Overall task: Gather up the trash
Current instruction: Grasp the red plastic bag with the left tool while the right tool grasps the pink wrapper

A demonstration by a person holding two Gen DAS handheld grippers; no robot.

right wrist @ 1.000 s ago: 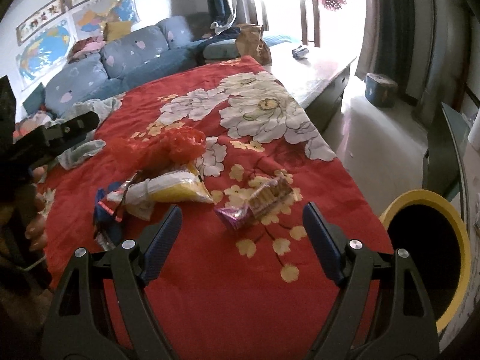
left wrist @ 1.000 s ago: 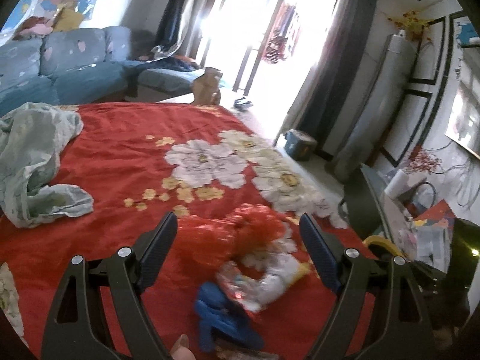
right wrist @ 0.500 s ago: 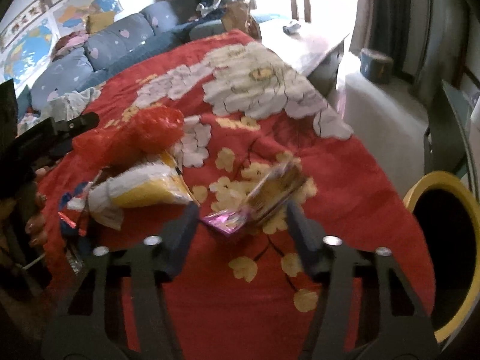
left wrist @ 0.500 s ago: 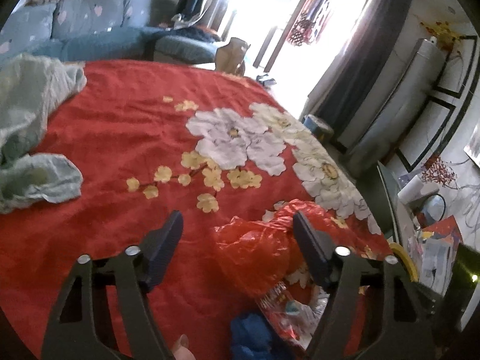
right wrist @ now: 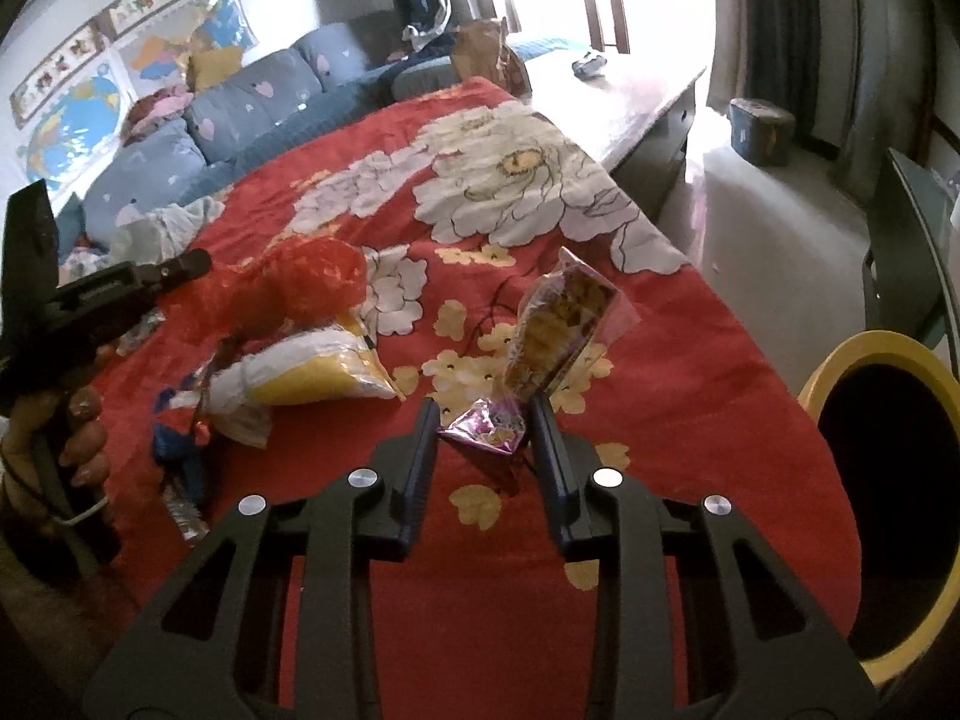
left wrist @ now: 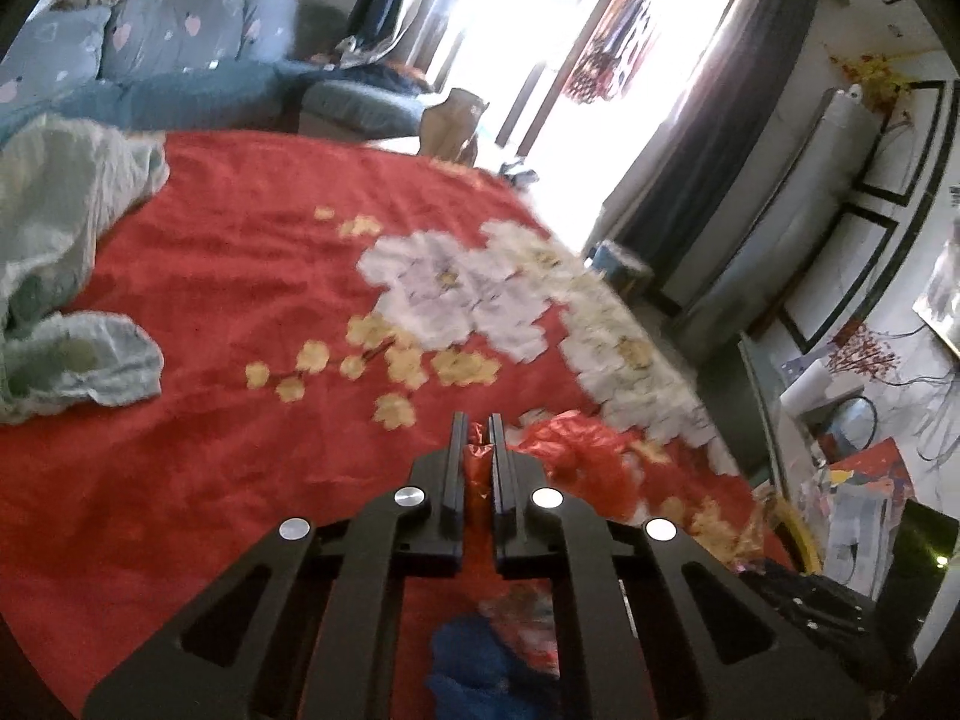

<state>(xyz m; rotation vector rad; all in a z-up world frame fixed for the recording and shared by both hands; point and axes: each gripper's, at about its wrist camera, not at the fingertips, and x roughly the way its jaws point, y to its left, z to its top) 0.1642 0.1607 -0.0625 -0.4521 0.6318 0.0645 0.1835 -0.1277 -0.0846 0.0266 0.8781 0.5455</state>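
Your left hand-held gripper (left wrist: 478,427) pinches the red bag (left wrist: 576,468); the right (right wrist: 485,420) clamps a wrapper (right wrist: 558,348). Nothing visibly binned; other trash remains.

We see home, living room. Blue sofa (left wrist: 180,90) with cushions along wall. World map poster (right wrist: 72,126) above sofa. Big red flower blanket (left wrist: 240,312) spread out. Dark curtains (left wrist: 678,180) beside bright glass door (left wrist: 576,48). Yellow bin (right wrist: 888,480) on floor.
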